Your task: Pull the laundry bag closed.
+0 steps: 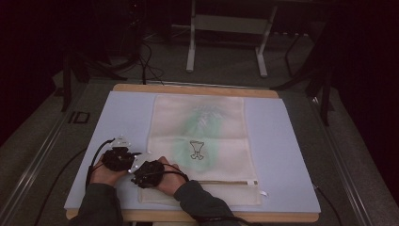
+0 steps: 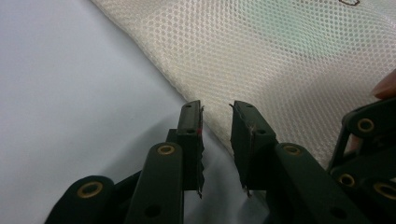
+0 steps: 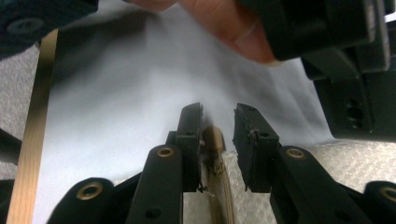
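1. Mesh bag [image 1: 202, 141] lying flat at mid-frame of the high view on the pale mat [image 1: 291, 155]; zipper [image 1: 226, 182] running along its lower edge, a green shape faintly showing through the netting in the upper half.
2. Left gripper [image 1: 118, 158] at lower left of the high view, jaws spread, nothing between them; in the left gripper view [image 2: 216, 122] poised over the bag's [image 2: 289, 60] edge where netting meets mat [image 2: 70, 84].
3. Right gripper [image 1: 148, 174] just beside it, over the bag's lower left corner; in the right gripper view [image 3: 218, 122] jaws apart with the brass zipper end [image 3: 214, 140] between them, not pinched.
4. Probably light, soft and limp: likely to sag and bunch when lifted, netting prone to snag on the pads.
5. Best hold, by judgement: the stiffer zipper end or the seamed edge, not loose mesh.
6. Grippers crowded close together, a fingertip [image 3: 224, 28] at upper centre of the right gripper view; some risk of knocking each other.
7. Wooden table edge [image 1: 197, 89] beyond the mat; stand legs [image 1: 190, 42] on the floor at top, well apart.
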Motion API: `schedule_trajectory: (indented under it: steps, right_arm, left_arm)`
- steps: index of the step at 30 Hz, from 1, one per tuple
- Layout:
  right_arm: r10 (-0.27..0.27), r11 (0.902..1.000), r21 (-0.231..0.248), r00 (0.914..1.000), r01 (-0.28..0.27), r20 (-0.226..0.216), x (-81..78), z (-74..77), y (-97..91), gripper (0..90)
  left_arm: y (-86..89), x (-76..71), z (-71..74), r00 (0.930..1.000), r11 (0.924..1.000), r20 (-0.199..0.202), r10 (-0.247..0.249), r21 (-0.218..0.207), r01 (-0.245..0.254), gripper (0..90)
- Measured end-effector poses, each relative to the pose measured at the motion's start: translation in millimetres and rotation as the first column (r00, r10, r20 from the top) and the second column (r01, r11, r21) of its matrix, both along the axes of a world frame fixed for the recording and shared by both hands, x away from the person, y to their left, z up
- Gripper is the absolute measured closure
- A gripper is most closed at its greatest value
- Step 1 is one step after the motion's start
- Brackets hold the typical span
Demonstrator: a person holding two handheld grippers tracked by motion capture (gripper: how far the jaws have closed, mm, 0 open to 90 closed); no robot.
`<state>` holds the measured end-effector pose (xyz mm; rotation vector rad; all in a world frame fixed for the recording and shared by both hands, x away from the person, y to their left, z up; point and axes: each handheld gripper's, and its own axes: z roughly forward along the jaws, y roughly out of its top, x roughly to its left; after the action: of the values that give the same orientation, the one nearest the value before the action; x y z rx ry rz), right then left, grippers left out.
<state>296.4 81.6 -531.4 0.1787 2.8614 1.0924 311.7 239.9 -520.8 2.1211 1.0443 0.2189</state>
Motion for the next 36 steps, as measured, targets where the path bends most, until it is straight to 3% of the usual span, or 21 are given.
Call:
schedule_trajectory:
  steps: [4, 9, 12, 18, 22, 30, 36]
  right_arm:
    - [0.006, 0.9999, -0.010, 0.9998, -0.006, 0.018, -1.6, 1.9, 2.2, 80.9]
    - [-0.014, 0.9972, 0.073, 0.9999, 0.015, -0.008, -0.1, 9.2, -6.4, 81.2]
    - [-0.017, 0.9951, 0.097, 0.9997, 0.019, -0.017, -0.5, 14.4, -13.1, 81.2]
    - [-0.002, 0.9966, 0.083, 1.0000, 0.002, 0.000, -4.8, 16.8, -28.6, 81.0]
    - [0.008, 0.9980, 0.063, 0.9998, -0.007, -0.016, -3.8, 13.9, -37.4, 80.9]
    - [0.004, 0.9987, 0.051, 0.9977, 0.000, -0.068, 0.3, 4.7, -34.7, 80.2]
    - [0.003, 0.9993, 0.038, 0.9979, 0.000, -0.065, -0.1, 0.4, -36.3, 81.1]
  left_arm:
    - [-0.3, 0.1, -0.1, 1.0000, 1.0000, 0.000, -0.001, 0.003, 0.001, 72.9]
    - [-0.3, 0.1, -0.2, 1.0000, 1.0000, 0.000, 0.002, 0.003, -0.002, 72.9]
    - [-0.1, -0.1, 0.1, 1.0000, 1.0000, 0.000, 0.001, 0.001, -0.001, 72.9]
    - [-0.3, -0.1, -0.2, 1.0000, 1.0000, -0.002, 0.003, 0.003, -0.003, 72.9]
    - [-0.8, 0.1, -0.4, 1.0000, 1.0000, -0.004, 0.003, 0.005, -0.003, 72.9]
    - [-1.4, 0.4, -1.1, 0.9999, 0.9999, -0.012, -0.012, 0.004, 0.012, 73.1]
    - [-1.7, -0.4, -0.6, 0.9995, 0.9996, -0.020, -0.026, -0.007, 0.026, 76.1]
